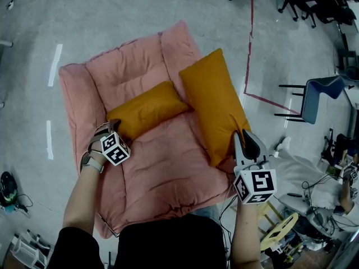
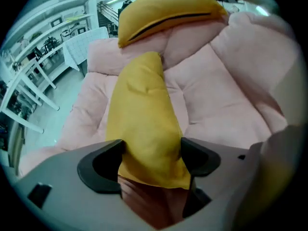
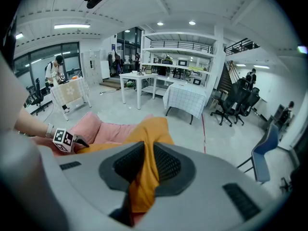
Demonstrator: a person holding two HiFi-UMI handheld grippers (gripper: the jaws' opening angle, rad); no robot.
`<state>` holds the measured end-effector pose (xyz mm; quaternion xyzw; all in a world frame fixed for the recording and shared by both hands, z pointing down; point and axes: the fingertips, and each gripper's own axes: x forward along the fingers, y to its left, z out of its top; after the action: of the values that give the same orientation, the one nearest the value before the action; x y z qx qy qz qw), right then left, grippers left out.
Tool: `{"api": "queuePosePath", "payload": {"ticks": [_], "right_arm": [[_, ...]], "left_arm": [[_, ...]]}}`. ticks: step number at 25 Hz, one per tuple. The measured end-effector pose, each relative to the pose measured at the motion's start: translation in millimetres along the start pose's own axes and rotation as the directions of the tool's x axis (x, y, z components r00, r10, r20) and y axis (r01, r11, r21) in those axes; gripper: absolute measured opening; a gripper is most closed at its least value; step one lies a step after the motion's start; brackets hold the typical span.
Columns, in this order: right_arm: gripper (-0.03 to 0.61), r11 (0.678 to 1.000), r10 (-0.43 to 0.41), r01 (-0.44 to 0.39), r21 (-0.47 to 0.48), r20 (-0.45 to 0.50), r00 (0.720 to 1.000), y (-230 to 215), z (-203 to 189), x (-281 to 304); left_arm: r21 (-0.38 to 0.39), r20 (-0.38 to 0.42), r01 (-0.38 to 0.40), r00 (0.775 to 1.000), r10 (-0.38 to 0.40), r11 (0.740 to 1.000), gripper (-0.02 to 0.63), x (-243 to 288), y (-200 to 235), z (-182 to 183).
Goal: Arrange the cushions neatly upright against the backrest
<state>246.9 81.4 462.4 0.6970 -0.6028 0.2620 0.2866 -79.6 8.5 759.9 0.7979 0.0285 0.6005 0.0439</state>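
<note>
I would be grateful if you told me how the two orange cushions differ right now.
The left cushion lies crosswise on the sofa; the right cushion runs lengthways along its right side. The right gripper is shut on the right cushion's corner, while the left cushion's end sits between the left gripper's open jaws. The right cushion looks larger in the head view. Both are orange, and neither stands upright against the backrest.
</note>
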Motion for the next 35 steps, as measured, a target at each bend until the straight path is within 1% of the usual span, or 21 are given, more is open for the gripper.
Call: {"api": "queuePosePath", "payload": {"ticks": [4, 5, 6, 7, 9, 10, 11, 13, 15, 17, 22, 26, 28, 31, 35], "right_arm": [[0.071, 1.000, -0.001, 0.001, -0.001, -0.002, 1.000, 1, 1, 2], [0.071, 1.000, -0.002, 0.002, -0.001, -0.003, 1.000, 1, 1, 3], [0.071, 1.000, -0.002, 0.002, -0.001, -0.003, 1.000, 0, 1, 3], [0.071, 1.000, -0.002, 0.001, -0.001, -0.003, 1.000, 0, 1, 3], [0.071, 1.000, 0.000, 0.000, 0.002, -0.003, 1.000, -1, 0, 2], [0.071, 1.000, 0.001, -0.001, 0.003, -0.003, 1.000, -1, 0, 1], [0.071, 1.000, 0.001, -0.001, 0.003, -0.004, 1.000, -2, -1, 0], [0.071, 1.000, -0.001, 0.001, 0.002, -0.004, 1.000, -3, -1, 0], [0.071, 1.000, -0.003, 0.003, 0.001, -0.005, 1.000, -4, -2, 2], [0.071, 1.000, -0.005, 0.005, 0.001, -0.005, 1.000, -3, -2, 3], [0.072, 1.000, -0.004, 0.004, -0.005, -0.004, 1.000, -3, -3, 3], [0.078, 1.000, -0.009, 0.009, -0.029, 0.000, 1.000, -1, -4, 3], [0.084, 0.999, -0.014, 0.014, -0.037, -0.002, 1.000, -2, -6, 4], [0.094, 0.999, -0.013, 0.013, -0.031, -0.009, 1.000, -3, -7, 7], [0.104, 0.998, 0.004, -0.006, -0.057, -0.038, 0.999, -1, -5, 10]], "left_arm": [[0.045, -0.049, -0.082, 0.995, 0.084, 0.996, 0.377, 14, 13, -11], [0.071, -0.055, -0.106, 0.992, 0.110, 0.992, 0.377, 16, 18, -13], [0.112, -0.058, -0.133, 0.988, 0.140, 0.985, 0.377, 18, 23, -14], [0.168, -0.057, -0.161, 0.983, 0.173, 0.973, 0.377, 18, 27, -14], [0.291, -0.051, -0.208, 0.971, 0.232, 0.934, 0.377, 19, 34, -13], [0.330, -0.049, -0.220, 0.967, 0.250, 0.918, 0.377, 20, 37, -13], [0.342, -0.053, -0.222, 0.966, 0.254, 0.913, 0.378, 21, 40, -13], [0.308, -0.068, -0.202, 0.970, 0.233, 0.930, 0.379, 29, 44, -17], [0.263, -0.080, -0.163, 0.979, 0.190, 0.951, 0.379, 39, 43, -20], [0.232, -0.079, -0.131, 0.985, 0.153, 0.964, 0.379, 43, 41, -19], [0.179, -0.077, -0.084, 0.992, 0.099, 0.980, 0.379, 34, 32, -15], [0.086, -0.085, -0.054, 0.994, 0.062, 0.995, 0.379, 19, 25, -14], [0.056, -0.066, -0.063, 0.996, 0.067, 0.996, 0.379, 10, 21, -12], [0.022, -0.028, -0.093, 0.995, 0.094, 0.995, 0.377, -13, 17, -3], [-0.081, 0.032, -0.145, 0.988, 0.148, 0.986, 0.377, -54, 9, 10]]}}
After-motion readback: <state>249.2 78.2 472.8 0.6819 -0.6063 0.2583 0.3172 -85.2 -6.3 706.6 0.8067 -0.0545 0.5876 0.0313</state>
